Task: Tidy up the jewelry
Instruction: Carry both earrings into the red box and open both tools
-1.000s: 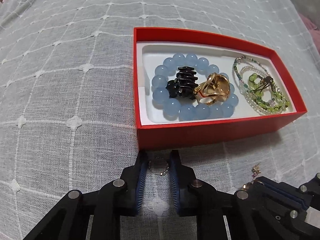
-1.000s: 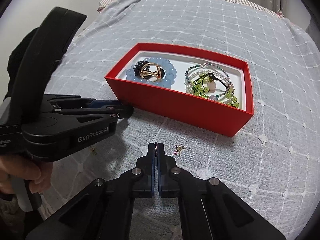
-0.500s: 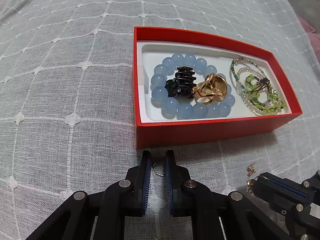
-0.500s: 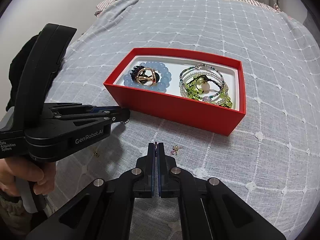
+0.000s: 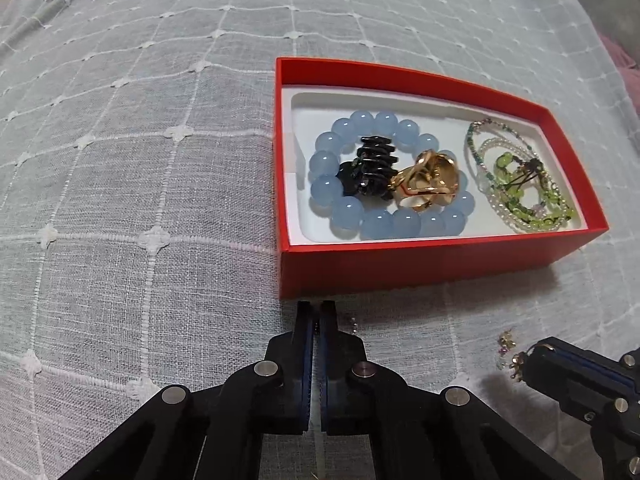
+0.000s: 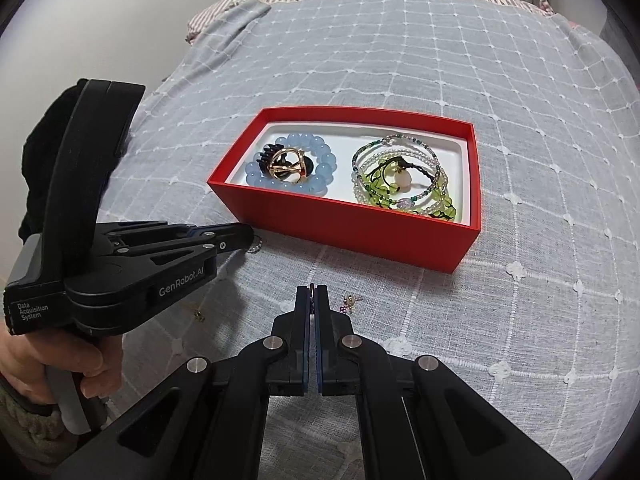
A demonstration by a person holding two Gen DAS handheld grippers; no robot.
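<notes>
A grey bedspread (image 6: 400, 60) stitched with a white grid covers the whole surface, and one red cardboard box with a white liner (image 5: 420, 264) sits on it just ahead of the left gripper (image 5: 317, 312). One person's hand (image 6: 48, 364) holds that gripper's handle at the left edge of the right wrist view. Inside the box lie four pieces: one bracelet of large pale-blue beads (image 5: 376, 222), one coiled bundle of green and clear seed-bead strands (image 5: 520, 184) to its right, and, within the blue ring, one black toothed hair clip (image 5: 370, 172) touching one gold openwork ring (image 5: 426, 184). The left gripper's jaws are closed on one small silver beaded hoop (image 6: 255, 246), which pokes out at the tips, close to the box's near wall. The right gripper (image 6: 313, 294) is closed too, with a tiny gold earring (image 5: 516, 360) at its tips; whether it pinches it cannot be told. One more small gold earring with pink stones (image 6: 350, 302) lies loose just right of those tips.
</notes>
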